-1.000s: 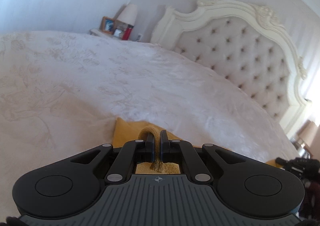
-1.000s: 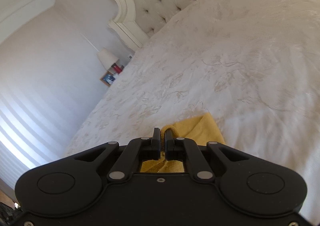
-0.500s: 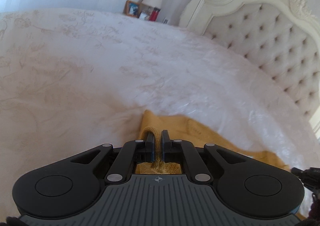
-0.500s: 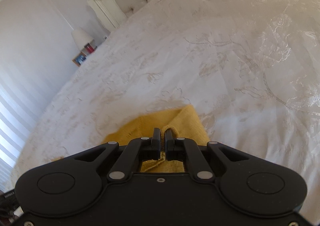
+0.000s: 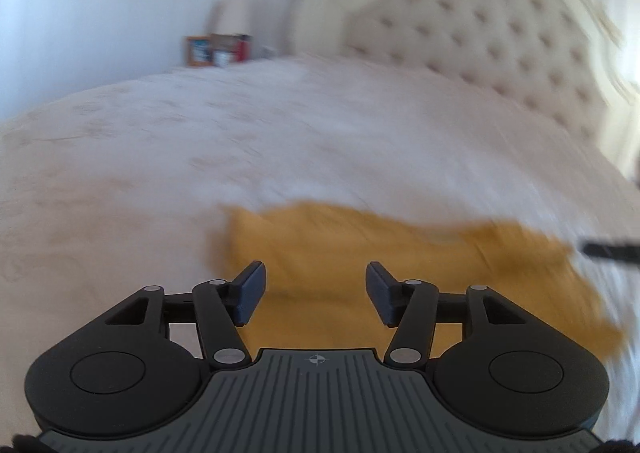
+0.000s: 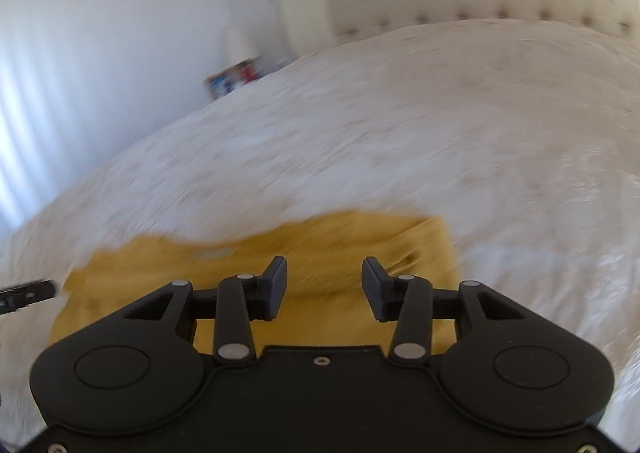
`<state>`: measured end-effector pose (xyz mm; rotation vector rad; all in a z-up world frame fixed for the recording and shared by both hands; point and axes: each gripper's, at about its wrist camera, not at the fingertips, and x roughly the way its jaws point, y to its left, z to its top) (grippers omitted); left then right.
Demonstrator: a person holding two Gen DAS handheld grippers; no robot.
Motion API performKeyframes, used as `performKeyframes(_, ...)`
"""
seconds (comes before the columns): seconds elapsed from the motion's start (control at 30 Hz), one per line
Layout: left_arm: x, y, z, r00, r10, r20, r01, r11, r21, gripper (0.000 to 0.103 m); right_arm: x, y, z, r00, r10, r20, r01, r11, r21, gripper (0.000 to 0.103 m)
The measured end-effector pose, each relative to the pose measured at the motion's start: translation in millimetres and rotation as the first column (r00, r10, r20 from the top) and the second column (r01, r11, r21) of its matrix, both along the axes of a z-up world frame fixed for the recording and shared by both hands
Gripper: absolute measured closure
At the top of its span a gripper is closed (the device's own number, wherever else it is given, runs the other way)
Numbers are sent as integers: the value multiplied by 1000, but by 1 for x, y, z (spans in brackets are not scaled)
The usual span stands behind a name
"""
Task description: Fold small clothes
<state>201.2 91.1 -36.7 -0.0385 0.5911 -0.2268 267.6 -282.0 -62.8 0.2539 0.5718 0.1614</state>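
A mustard-yellow garment (image 5: 400,249) lies flat on the white bedspread (image 5: 280,133), blurred by motion in both wrist views. My left gripper (image 5: 316,285) hovers over its left part, jaws opening, with nothing pinched between the pads. In the right wrist view the same garment (image 6: 320,237) spreads below my right gripper (image 6: 324,281), whose jaws are also opening and hold nothing. A tip of the other gripper (image 6: 28,291) shows at the left edge, beside the cloth's far end.
A tufted cream headboard (image 5: 500,41) stands at the back right. A nightstand with a lamp (image 5: 236,15) and picture frames (image 5: 198,51) sits beyond the bed's far corner. The bedspread (image 6: 440,113) stretches ahead of the garment.
Both grippers were shut on folds of the yellow garment; now both have let go and their jaws stand apart. The cloth has dropped flat onto the bed, and both views have rolled level.
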Motion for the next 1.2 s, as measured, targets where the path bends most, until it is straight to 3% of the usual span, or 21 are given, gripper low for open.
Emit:
performKeyframes(0.2, -36, -23, -40, 982, -155, -111, 170, 976, 138, 49, -19, 56, -8, 981, 189, -48, -193, 975, -110, 51)
performKeyframes(0.4, -64, -3, -51, 976, -178, -125, 193, 974, 122, 47, -47, 82, -36, 948, 273, -162, -305, 926, -223, 51)
performKeyframes(0.57, -66, -1, -53, 980, -176, -97, 185, 978, 95, 46, -48, 76, -19, 968, 230, -99, -246, 948, -203, 52)
performKeyframes(0.7, -64, -6, -37, 987, -143, -69, 148, 987, 62, 46, -23, 84, -5, 970, 234, -70, -243, 947, -208, 52)
performKeyframes(0.87, -44, -13, -15, 988, -153, -9, 153, 987, 38, 46, 20, 95, -10, 969, 213, -128, -236, 950, -203, 52)
performKeyframes(1.03, -4, -18, -16, 990, -138, -40, 138, 990, 9, 46, 56, 95, -23, 967, 170, -189, -208, 957, -203, 52)
performKeyframes(1.2, 12, -25, -19, 984, -165, -67, 166, 986, 17, 46, 109, 79, -23, 978, 67, -200, -106, 975, -195, 53)
